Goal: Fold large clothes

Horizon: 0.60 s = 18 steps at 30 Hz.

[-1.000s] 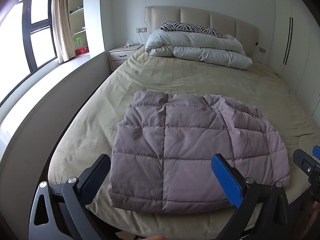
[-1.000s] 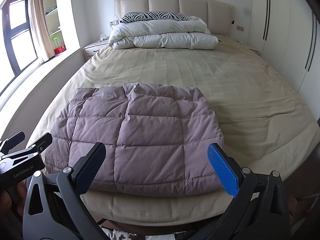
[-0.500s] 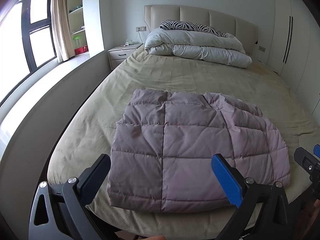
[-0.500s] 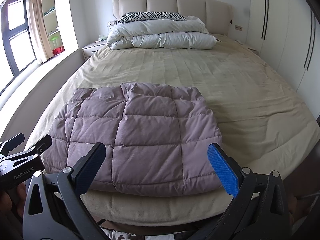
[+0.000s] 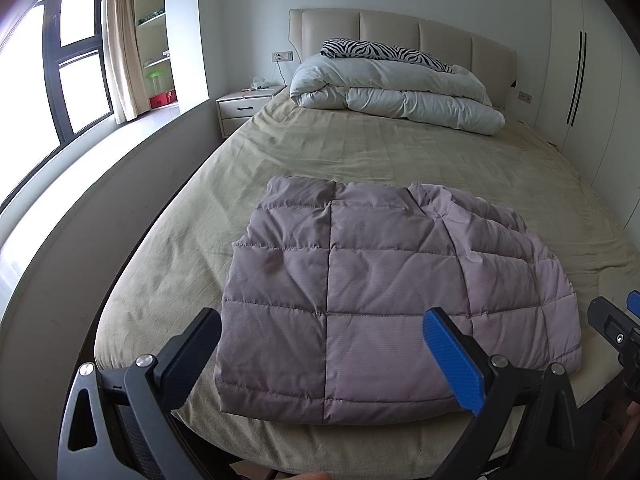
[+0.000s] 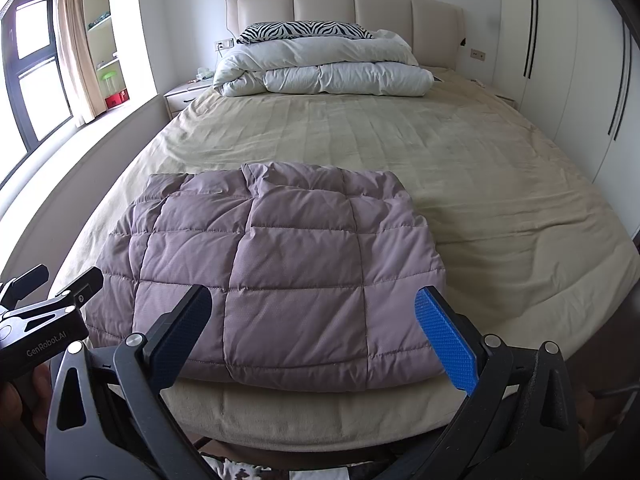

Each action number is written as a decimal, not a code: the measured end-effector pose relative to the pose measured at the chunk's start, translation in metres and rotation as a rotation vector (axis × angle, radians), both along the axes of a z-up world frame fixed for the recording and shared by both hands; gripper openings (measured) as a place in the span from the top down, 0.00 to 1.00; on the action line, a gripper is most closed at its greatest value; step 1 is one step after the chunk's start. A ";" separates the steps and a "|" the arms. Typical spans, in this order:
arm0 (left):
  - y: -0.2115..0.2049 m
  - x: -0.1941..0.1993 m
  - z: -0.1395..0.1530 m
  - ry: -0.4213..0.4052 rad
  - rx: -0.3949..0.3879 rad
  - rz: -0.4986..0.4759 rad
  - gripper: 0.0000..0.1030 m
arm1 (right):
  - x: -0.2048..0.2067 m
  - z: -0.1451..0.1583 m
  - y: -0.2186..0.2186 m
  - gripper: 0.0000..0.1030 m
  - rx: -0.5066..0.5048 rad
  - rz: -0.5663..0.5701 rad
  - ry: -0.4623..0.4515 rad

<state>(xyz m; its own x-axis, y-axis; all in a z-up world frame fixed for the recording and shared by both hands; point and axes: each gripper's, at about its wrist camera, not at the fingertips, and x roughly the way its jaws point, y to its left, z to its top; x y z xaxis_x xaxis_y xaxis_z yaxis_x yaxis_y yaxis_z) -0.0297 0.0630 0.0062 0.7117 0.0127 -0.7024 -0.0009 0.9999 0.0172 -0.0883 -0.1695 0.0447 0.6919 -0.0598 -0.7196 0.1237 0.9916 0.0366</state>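
A mauve quilted jacket lies folded into a rough rectangle near the foot of the bed; it also shows in the right wrist view. My left gripper is open and empty, held off the foot of the bed just before the jacket's near edge. My right gripper is open and empty, likewise before the near edge. Each gripper shows at the edge of the other's view: the right one and the left one.
The bed has a beige sheet. A folded white duvet and a zebra-print pillow lie by the headboard. A nightstand and low wall with window are on the left, wardrobes on the right.
Both grippers have stayed open and nearly still; the views have shifted only slightly. The jacket has not moved.
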 end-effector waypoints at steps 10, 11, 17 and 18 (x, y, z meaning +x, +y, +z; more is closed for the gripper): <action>0.000 -0.001 -0.002 0.004 0.001 -0.001 0.00 | 0.000 -0.001 -0.001 0.00 0.002 0.000 0.002; 0.000 -0.001 -0.003 0.004 0.001 -0.002 0.00 | 0.000 -0.002 -0.001 0.00 0.002 -0.001 0.003; 0.000 -0.001 -0.003 0.005 0.002 -0.002 0.00 | 0.000 -0.002 -0.001 0.00 0.002 -0.001 0.003; 0.000 -0.001 -0.004 0.006 0.002 -0.002 0.00 | 0.000 -0.002 -0.001 0.00 0.002 0.000 0.003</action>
<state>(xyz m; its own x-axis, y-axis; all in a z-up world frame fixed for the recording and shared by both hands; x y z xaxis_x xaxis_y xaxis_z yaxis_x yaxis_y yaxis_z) -0.0307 0.0631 0.0026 0.7077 0.0126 -0.7064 0.0010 0.9998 0.0188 -0.0883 -0.1706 0.0429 0.6896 -0.0586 -0.7218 0.1242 0.9915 0.0382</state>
